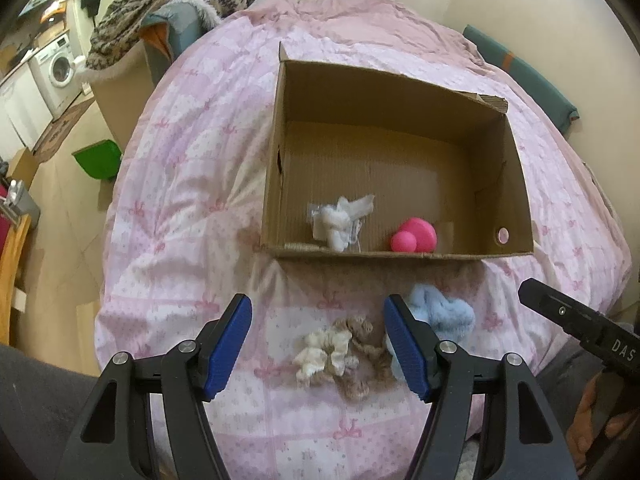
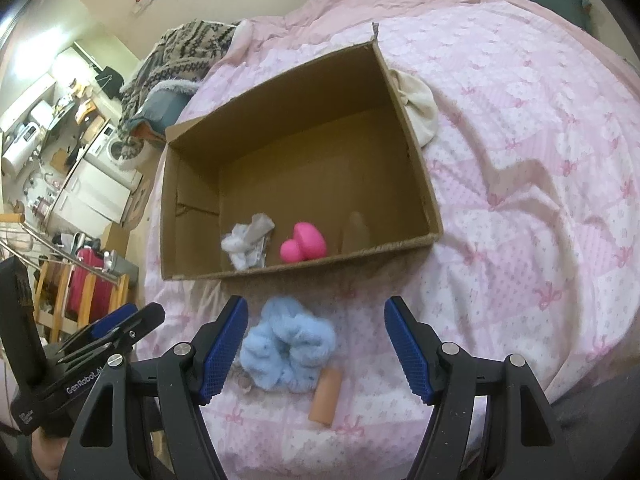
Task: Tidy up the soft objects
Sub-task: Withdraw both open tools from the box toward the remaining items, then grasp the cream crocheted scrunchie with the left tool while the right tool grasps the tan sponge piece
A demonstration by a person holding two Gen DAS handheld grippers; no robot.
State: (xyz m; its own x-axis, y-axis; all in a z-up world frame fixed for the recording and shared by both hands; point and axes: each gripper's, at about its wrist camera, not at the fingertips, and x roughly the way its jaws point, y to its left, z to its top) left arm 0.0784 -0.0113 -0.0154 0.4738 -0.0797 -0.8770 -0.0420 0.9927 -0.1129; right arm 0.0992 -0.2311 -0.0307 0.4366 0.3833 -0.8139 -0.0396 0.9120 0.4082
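Hovering over the pink quilted bed cover, both claws sit with jaws spread wide and nothing between them. The left claw hangs above a cream-and-beige fabric scrunchie bundle lying on the bed just short of the open brown cardboard box. The right claw looks down on a fluffy light-blue scrunchie, which lies between its blue pads, though the claw looks to be above it rather than touching. Just beside the blue one, nearer the camera, rests a small tan cylinder.

Inside the box, near the front wall, there's a white fluffy item in clear wrapping and a bright pink rounded squishy toy, close together but apart. So the sorting reads as partly done: two pieces in, at least two scrunchie lots left out on the bed.

My read is that this is the pick-up step. The blue scrunchie is lined up best, so the right claw needs to drop, pinch the plush ring, lift clear of the front wall and release inside. The fabric is squashy, so a deep bite will help.
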